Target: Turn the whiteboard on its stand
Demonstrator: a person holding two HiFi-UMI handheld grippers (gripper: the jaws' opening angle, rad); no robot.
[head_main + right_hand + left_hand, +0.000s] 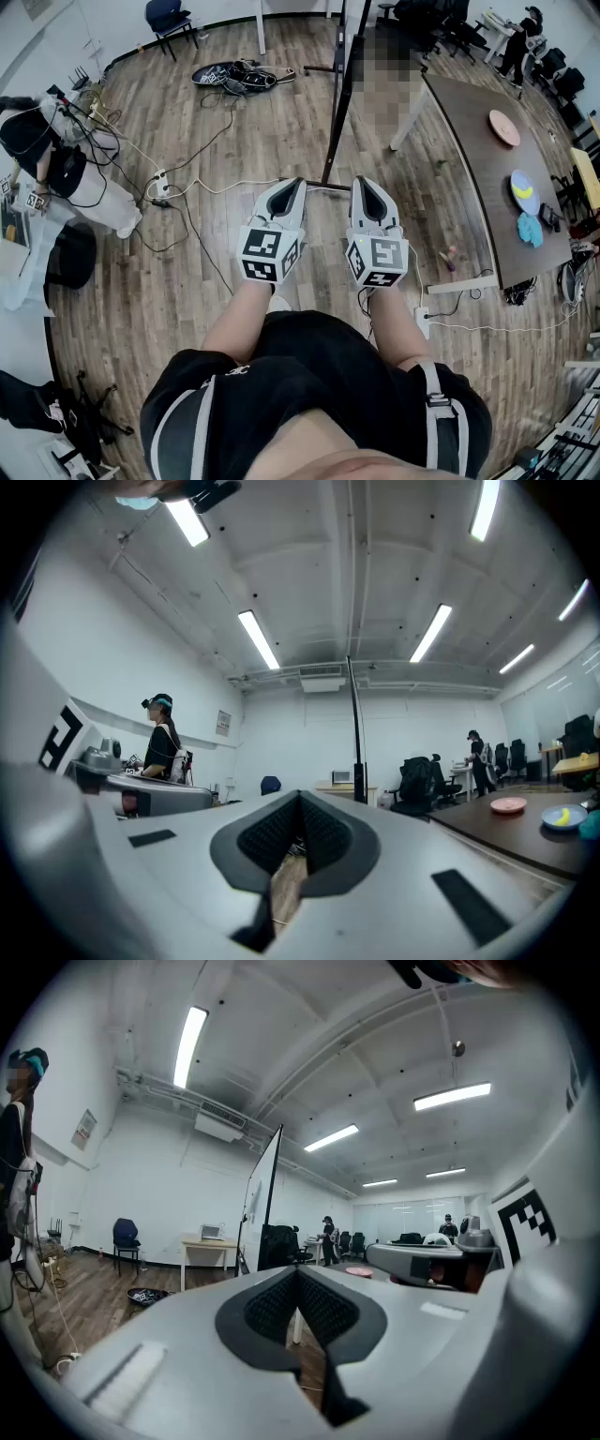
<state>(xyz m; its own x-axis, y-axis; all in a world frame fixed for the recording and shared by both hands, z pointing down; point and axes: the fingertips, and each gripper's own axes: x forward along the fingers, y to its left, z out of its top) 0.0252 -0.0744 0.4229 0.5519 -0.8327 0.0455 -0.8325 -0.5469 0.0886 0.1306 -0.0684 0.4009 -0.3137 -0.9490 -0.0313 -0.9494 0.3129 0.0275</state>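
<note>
Facing whiteboard (pixel 343 94), edge-on, upright on stand (pixel 319 69), ahead on wood floor (pixel 234 122) beside dark table (pixel 469 159). Holding left tongs (pixel 292 185) and right tongs (pixel 364 183) pressed together, empty, well short of it. Probably stiff, tall, tippy, slick-faced; best gripped at frame edge.

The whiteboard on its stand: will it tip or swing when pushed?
The whiteboard looks tall and thin, so a high push may rock it. Its panel seems stiff, probably not floppy. On the smooth wooden floor it would likely slide easily.
</note>
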